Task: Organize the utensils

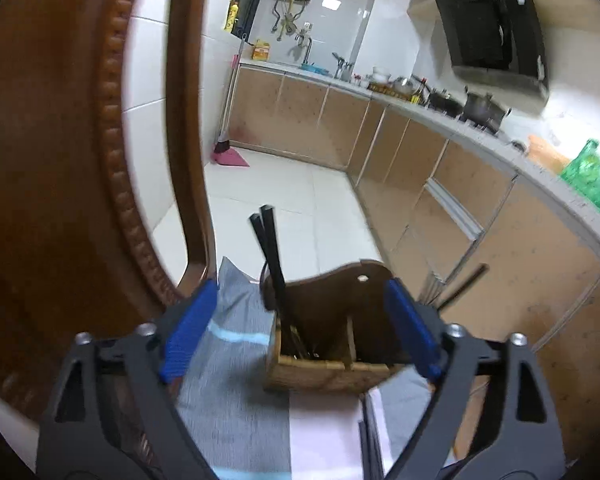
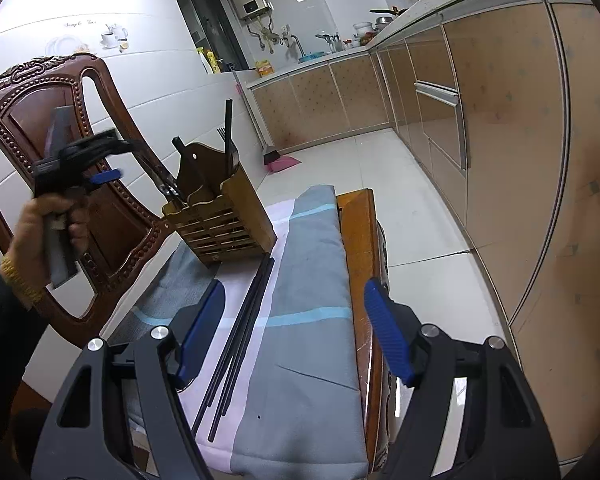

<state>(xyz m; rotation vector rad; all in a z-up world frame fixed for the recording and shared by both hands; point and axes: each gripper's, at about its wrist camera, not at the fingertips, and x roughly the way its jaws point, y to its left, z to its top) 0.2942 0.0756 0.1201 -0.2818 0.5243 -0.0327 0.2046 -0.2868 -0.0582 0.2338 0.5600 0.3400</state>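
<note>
A wooden utensil holder [image 1: 328, 368] [image 2: 224, 216] stands on a cloth-covered chair seat. Black chopsticks [image 1: 272, 264] and other utensils stand in it. My left gripper [image 1: 300, 324] is open and empty, its blue pads either side of the holder's top. In the right wrist view the left gripper [image 2: 100, 160] hangs above and left of the holder. Several loose black chopsticks [image 2: 240, 340] lie on the cloth in front of the holder. My right gripper [image 2: 296, 332] is open and empty, just above the near ends of those chopsticks.
The grey, pink and blue cloth [image 2: 308, 280] covers a wooden seat [image 2: 360, 232]. A carved wooden chair back [image 2: 40, 120] [image 1: 52, 160] stands to the left. Kitchen cabinets [image 2: 500, 120] and counter run along the right. White tiled floor [image 2: 412, 208] lies beyond.
</note>
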